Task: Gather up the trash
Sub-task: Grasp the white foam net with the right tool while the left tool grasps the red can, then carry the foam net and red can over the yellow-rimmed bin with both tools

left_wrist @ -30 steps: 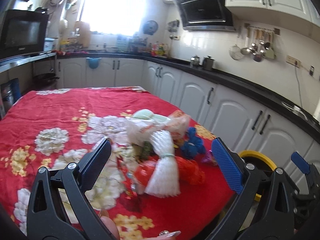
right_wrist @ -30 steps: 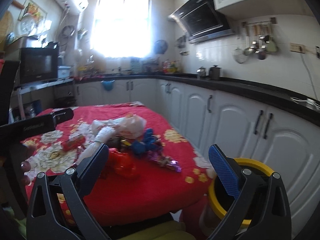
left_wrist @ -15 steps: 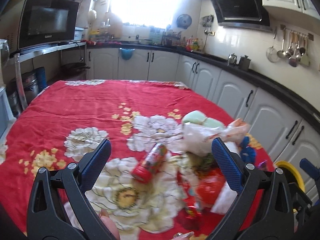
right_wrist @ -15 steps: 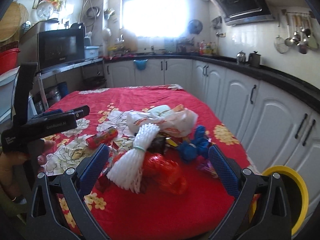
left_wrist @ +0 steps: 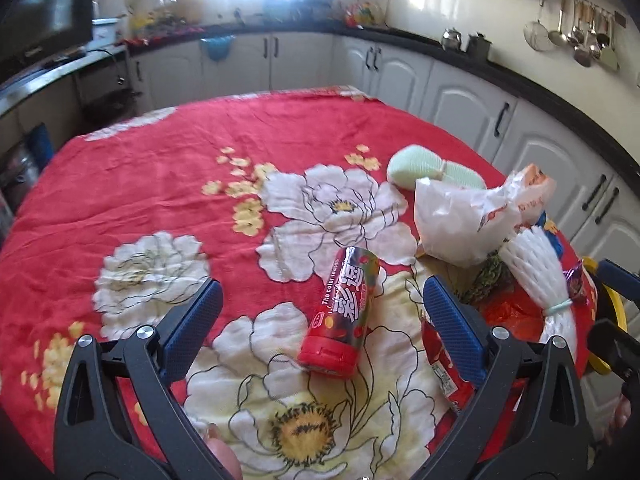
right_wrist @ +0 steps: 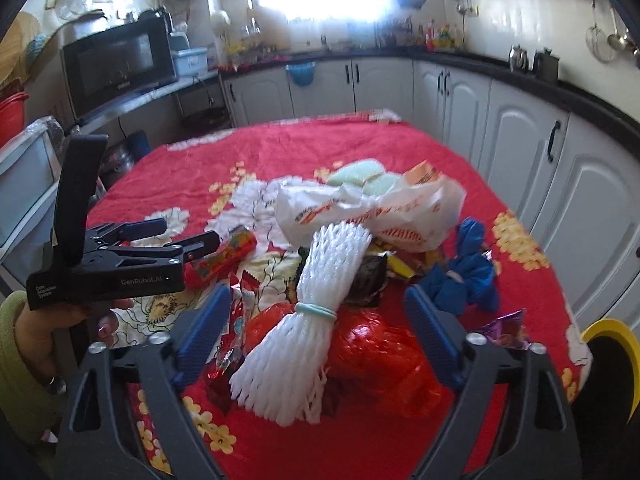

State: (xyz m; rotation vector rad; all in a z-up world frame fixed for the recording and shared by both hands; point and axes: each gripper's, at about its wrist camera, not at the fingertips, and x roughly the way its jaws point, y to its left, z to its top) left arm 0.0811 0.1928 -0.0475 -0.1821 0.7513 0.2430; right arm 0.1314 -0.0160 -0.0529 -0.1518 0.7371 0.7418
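left gripper (left_wrist: 322, 316) is wide open, holding nothing, hovering low over the red floral cloth (left_wrist: 160, 184). a red can (left_wrist: 344, 312) lies on its side between the blue pads, not touching either; its base faces near, its top points far. seen from the right wrist, the left gripper (right_wrist: 188, 236) sits at the left edge in a hand (right_wrist: 68, 320) with a green sleeve, tips just beside the can (right_wrist: 226, 254).

right of the can is the trash pile: a white plastic bag (left_wrist: 468, 216) with orange print, a pale green sponge (left_wrist: 420, 166) just behind it, a white foam net bundle (left_wrist: 536, 280) tied with a green band, lying on a red plastic bag (left_wrist: 508, 316).

right gripper (right_wrist: 316, 324) is also wide open and empty. the foam net (right_wrist: 316, 316) and red bag (right_wrist: 372, 352) lie between its pads; can't tell if they touch. blue gloves (right_wrist: 468, 276) sit right of the net, a purple wrapper (right_wrist: 504, 328) near the right pad. a yellow-rimmed bin (right_wrist: 608, 340) stands off the table's right edge. white cabinets (right_wrist: 532, 148) run along the far and right walls.
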